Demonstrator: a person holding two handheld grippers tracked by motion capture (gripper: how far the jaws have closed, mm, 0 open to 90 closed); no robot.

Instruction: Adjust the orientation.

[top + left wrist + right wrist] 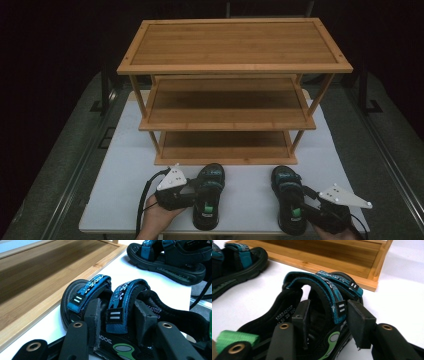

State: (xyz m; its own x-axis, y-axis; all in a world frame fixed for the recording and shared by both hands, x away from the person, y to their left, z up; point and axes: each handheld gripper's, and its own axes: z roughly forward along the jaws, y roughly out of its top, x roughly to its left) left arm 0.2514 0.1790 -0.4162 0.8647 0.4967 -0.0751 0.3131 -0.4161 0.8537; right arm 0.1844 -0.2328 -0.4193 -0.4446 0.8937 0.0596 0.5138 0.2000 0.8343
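Two black sandals with blue straps lie side by side on the white table, in front of a wooden rack. My left gripper (197, 192) comes at the left sandal (212, 175) from its left side. In the left gripper view my left gripper (117, 315) has its pads against both sides of that sandal's rear blue strap (122, 297). My right gripper (302, 197) reaches the right sandal (286, 180) from the right. In the right gripper view my right gripper (329, 315) has one pad inside the sandal and one outside, clamping the strap's side (339, 308).
A three-tier bamboo rack (235, 50) stands behind the sandals, its lowest shelf (225, 145) just past their toes. A dark floor lies beyond the table's edges (100, 220). A hand holds each gripper at the near edge.
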